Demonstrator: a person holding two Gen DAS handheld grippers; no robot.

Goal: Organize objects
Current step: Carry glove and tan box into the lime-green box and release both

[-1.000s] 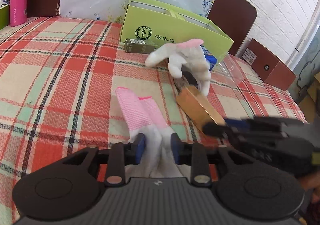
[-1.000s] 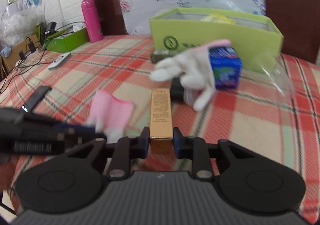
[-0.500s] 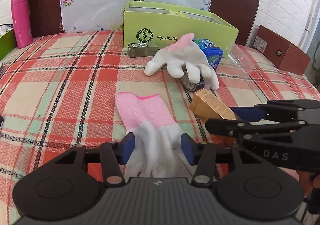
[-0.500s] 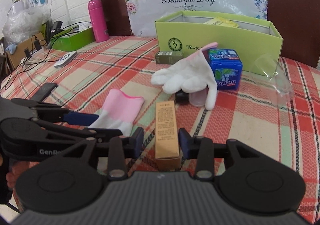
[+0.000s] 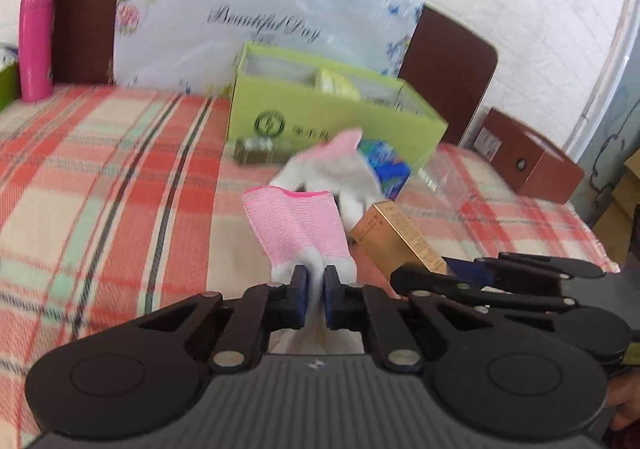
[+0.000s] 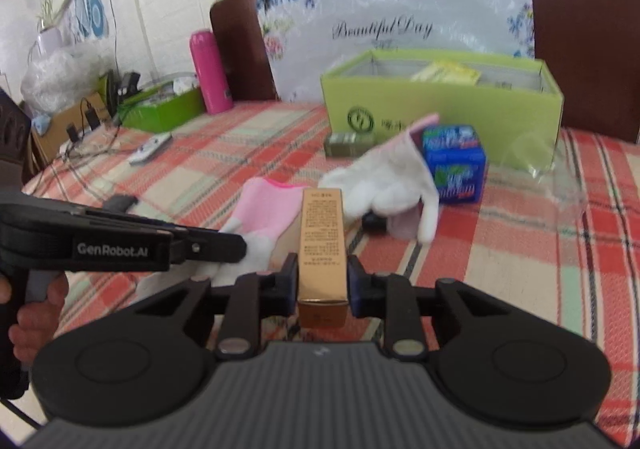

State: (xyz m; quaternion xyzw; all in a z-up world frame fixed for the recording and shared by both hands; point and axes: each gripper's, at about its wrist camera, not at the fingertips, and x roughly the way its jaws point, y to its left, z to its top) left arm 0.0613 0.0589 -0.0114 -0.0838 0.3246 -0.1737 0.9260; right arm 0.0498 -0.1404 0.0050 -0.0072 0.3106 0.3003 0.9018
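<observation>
My left gripper [image 5: 315, 281] is shut on a pink-cuffed white glove [image 5: 298, 227] and holds it lifted off the plaid tablecloth [image 5: 104, 177]. My right gripper [image 6: 322, 279] is shut on a long gold box [image 6: 323, 237], also lifted; the box shows in the left wrist view [image 5: 396, 237] too. A second white glove [image 6: 390, 185] lies over small items ahead. Behind it stands an open green box [image 6: 440, 105] with a yellow packet inside. A blue carton [image 6: 456, 163] sits beside the glove.
A small olive box [image 6: 348, 143] lies in front of the green box. A pink bottle [image 6: 210, 71], a green tray [image 6: 164, 109] and a remote [image 6: 150, 147] are at the far left. Clear plastic packaging [image 6: 560, 177] lies right. A brown box [image 5: 528, 161] sits at the far right.
Both grippers, open around their objects half a second ago, have closed. The glove and the gold box have come up off the cloth and both views have tilted.
</observation>
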